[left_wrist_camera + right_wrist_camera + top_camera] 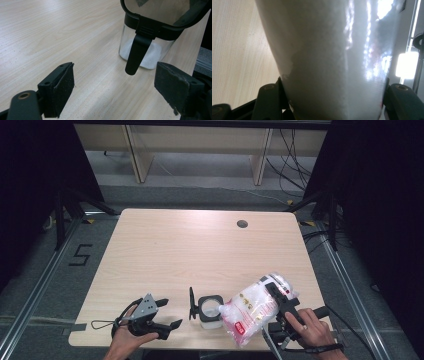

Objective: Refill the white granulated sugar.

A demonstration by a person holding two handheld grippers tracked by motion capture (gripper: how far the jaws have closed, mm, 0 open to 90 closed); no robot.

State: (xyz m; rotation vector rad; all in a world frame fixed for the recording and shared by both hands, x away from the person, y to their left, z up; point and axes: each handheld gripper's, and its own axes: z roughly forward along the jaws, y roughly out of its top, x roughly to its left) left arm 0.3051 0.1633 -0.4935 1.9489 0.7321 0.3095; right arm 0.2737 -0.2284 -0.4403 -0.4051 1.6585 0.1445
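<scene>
Plastic fills my right claw view: the bag [332,62] blocks nearly everything past the pads, so its print and mouth are unreadable there. From the high view, my right claw [278,296] grips the white bag [255,309] around its middle, tilted, low end at the jar [210,309] near the counter's [200,245] front edge. White granules lie in the jar's bottom [150,56]; its hinged lid [162,10] stands open, cut off at the top. My left claw [167,315] sits wide and empty, just left of the jar.
</scene>
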